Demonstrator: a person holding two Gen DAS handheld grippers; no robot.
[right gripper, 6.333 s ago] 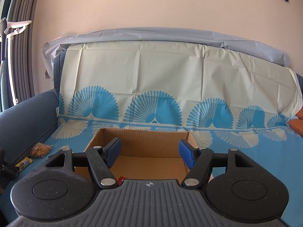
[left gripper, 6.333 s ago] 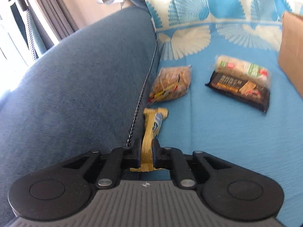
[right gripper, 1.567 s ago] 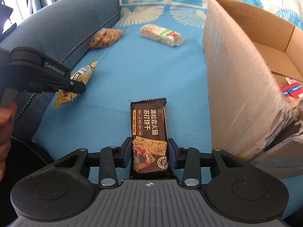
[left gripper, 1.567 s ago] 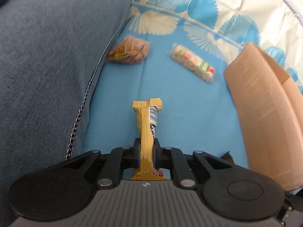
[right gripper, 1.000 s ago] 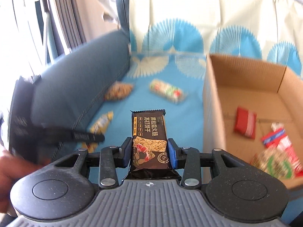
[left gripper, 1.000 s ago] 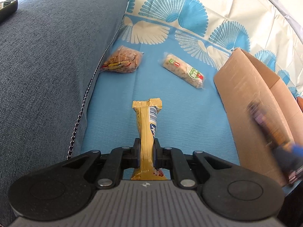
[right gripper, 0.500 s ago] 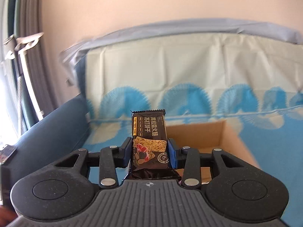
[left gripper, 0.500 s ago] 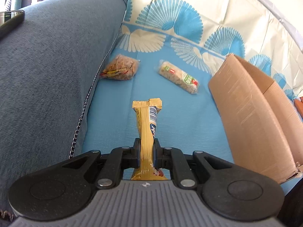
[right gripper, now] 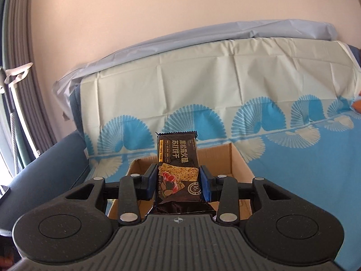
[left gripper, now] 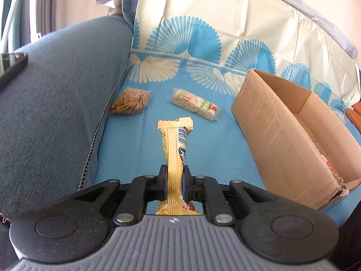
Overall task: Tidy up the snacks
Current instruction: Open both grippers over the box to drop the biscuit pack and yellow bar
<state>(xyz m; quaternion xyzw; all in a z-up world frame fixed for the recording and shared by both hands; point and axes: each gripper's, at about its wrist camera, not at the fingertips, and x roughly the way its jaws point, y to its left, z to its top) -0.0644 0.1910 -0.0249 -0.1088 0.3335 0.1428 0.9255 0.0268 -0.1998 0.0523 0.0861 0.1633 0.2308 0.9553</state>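
The right hand-held gripper [right gripper: 177, 181], clenching the dark cracker pack [right gripper: 177, 164], has swung over the cardboard box [right gripper: 234, 158], which lies just below and ahead. The left hand-held gripper [left gripper: 175, 181] grasps the yellow bar [left gripper: 174, 149] left of the box, farther off.

Four snack packets show in all: one yellow wafer bar [left gripper: 174, 149], one dark cracker packet [right gripper: 177, 162], one clear bag of brown snacks [left gripper: 129, 101] and one green-and-red labelled roll packet [left gripper: 195, 106]. Two of the four lie on the blue sofa cover [left gripper: 130, 158], and each of the other two is pinched in one of the two claws, the left claw [left gripper: 174, 185] and the right claw [right gripper: 177, 185]. There is one cardboard box [left gripper: 277, 131], with further wrappers inside too hidden to count, and one dark phone [left gripper: 11, 66] on the sofa arm.
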